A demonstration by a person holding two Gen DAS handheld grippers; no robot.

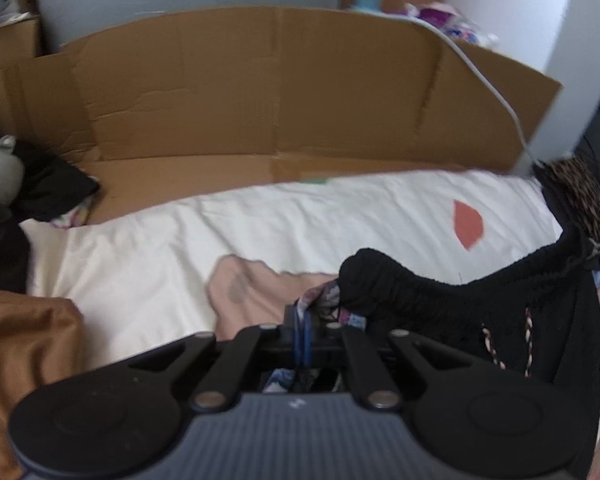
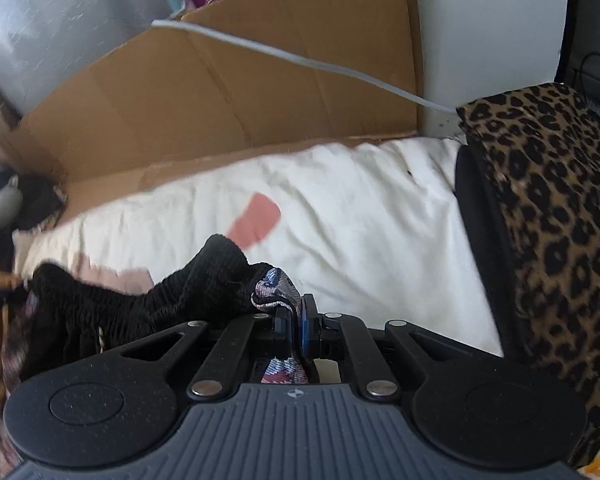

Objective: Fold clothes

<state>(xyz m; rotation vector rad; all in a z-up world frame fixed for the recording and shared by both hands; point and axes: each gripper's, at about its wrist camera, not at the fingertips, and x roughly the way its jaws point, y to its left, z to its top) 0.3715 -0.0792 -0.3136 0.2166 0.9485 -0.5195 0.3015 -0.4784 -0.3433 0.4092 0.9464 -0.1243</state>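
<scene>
We hold the garment (image 1: 440, 300) up over the white sheet (image 1: 180, 240) | left gripper (image 1: 302, 316) pinched tight on one patterned corner | right gripper (image 2: 298, 316) pinched tight on the other | black waistband sags between them | cardboard (image 1: 280, 80) behind, leopard cloth (image 2: 548, 220) at right

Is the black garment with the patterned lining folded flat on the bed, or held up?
Held up, not folded: the black garment hangs bunched between the left gripper and right gripper, each shut on an edge.
</scene>
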